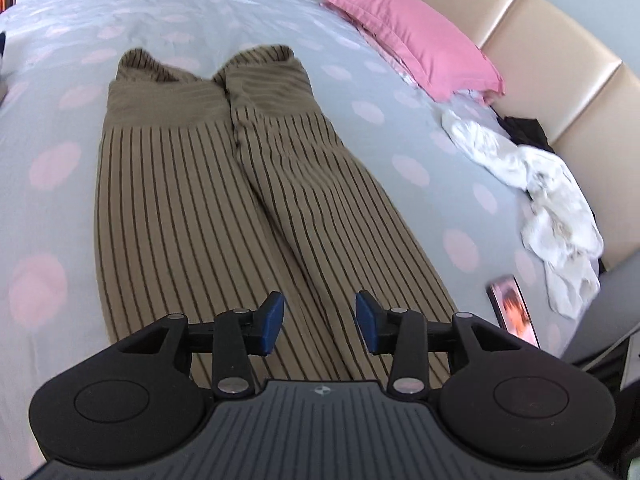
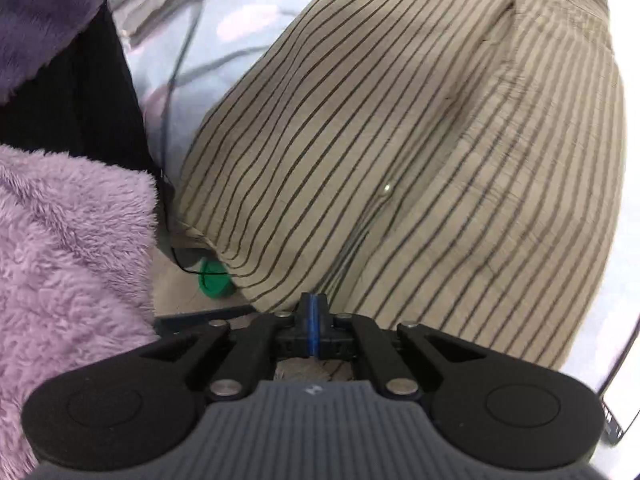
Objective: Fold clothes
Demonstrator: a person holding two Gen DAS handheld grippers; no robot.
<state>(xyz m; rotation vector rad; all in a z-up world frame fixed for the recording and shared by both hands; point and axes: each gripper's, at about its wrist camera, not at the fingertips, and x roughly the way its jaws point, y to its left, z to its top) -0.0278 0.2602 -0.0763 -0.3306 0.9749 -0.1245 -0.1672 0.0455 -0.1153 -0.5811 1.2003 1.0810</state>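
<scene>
Tan trousers with dark pinstripes (image 1: 192, 200) lie flat on the bed, both legs running away from me and their ends folded back at the far side. My left gripper (image 1: 320, 320) hovers over the near part of the trousers, open, with nothing between its blue pads. In the right wrist view the same trousers (image 2: 400, 140) fill the frame and hang over the bed's edge. My right gripper (image 2: 314, 304) is shut at that near edge, a crease in the cloth running into its tips; striped fabric also shows beneath its linkage.
The bed sheet (image 1: 60, 120) is pale grey with pink dots. A pink pillow (image 1: 420, 36), a crumpled white garment (image 1: 552, 200) and a lit phone (image 1: 514, 308) lie along the padded headboard (image 1: 560, 60). Purple fleece (image 2: 72, 240), a thin cable (image 2: 176, 80) and a green object (image 2: 214, 280) lie left of the right gripper.
</scene>
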